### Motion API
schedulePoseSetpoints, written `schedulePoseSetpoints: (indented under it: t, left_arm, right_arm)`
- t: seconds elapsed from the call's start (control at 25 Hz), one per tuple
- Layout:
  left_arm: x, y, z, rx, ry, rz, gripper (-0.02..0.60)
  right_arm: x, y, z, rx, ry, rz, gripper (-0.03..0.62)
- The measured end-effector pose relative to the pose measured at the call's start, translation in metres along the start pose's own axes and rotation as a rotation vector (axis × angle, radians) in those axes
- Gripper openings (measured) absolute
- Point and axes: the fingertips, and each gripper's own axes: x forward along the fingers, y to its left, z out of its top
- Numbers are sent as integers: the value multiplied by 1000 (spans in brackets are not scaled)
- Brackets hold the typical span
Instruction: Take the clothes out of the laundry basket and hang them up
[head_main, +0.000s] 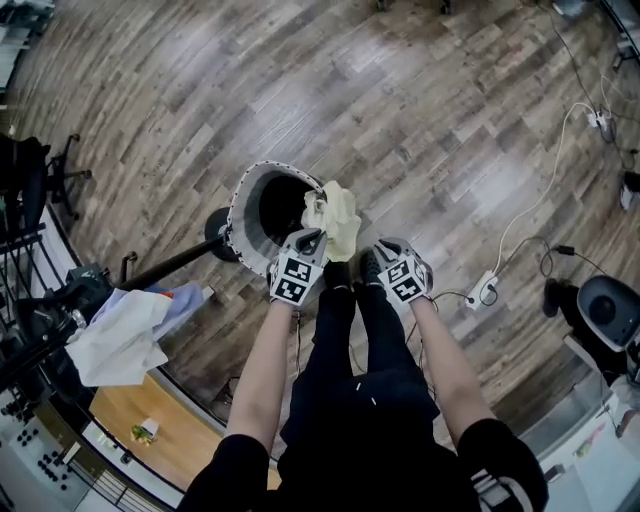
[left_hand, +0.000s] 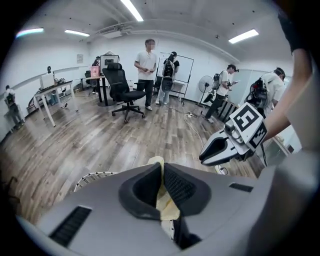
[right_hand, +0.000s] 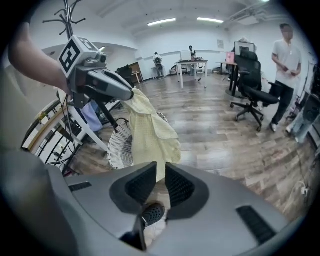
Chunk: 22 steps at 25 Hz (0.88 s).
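Observation:
A pale yellow garment (head_main: 338, 222) hangs in the air just over the rim of the white mesh laundry basket (head_main: 240, 200). My left gripper (head_main: 313, 238) is shut on its upper part; in the left gripper view the yellow cloth (left_hand: 158, 162) is pinched between the dark pads. In the right gripper view the garment (right_hand: 150, 130) drapes down from the left gripper (right_hand: 131, 94) into my right gripper (right_hand: 160, 182), whose jaws stand nearly together on its lower edge. The right gripper (head_main: 372, 262) sits close beside the left one, above the person's black shoes. The basket's (right_hand: 117, 145) inside looks dark.
A black-based stand (head_main: 220, 228) leans left of the basket, with white and blue clothes (head_main: 125, 335) hung on it. A power strip and cable (head_main: 487, 290) lie on the wooden floor to the right. A black office chair (left_hand: 122, 92) and several standing people are farther off.

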Motion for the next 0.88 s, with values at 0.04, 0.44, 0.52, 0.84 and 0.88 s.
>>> schedulePoseSetpoints:
  t: [0.04, 0.44, 0.52, 0.84, 0.88]
  left_arm:
    - [-11, -3, 6, -13, -7, 5, 35]
    - [-119, -16, 89, -56, -188, 68, 34]
    - [-140, -18, 107, -17, -207, 74, 34]
    - [-234, -38, 185, 200, -269, 87, 34]
    - [-245, -42, 193, 224, -274, 89, 34]
  right_arm:
    - [-8, 5, 7, -13, 0, 6, 64]
    - [-69, 19, 73, -150, -50, 14, 71]
    - [-79, 17, 81, -160, -59, 6, 77]
    - [-99, 1, 134, -193, -143, 37, 301]
    - [-101, 2, 142, -206, -154, 52, 315]
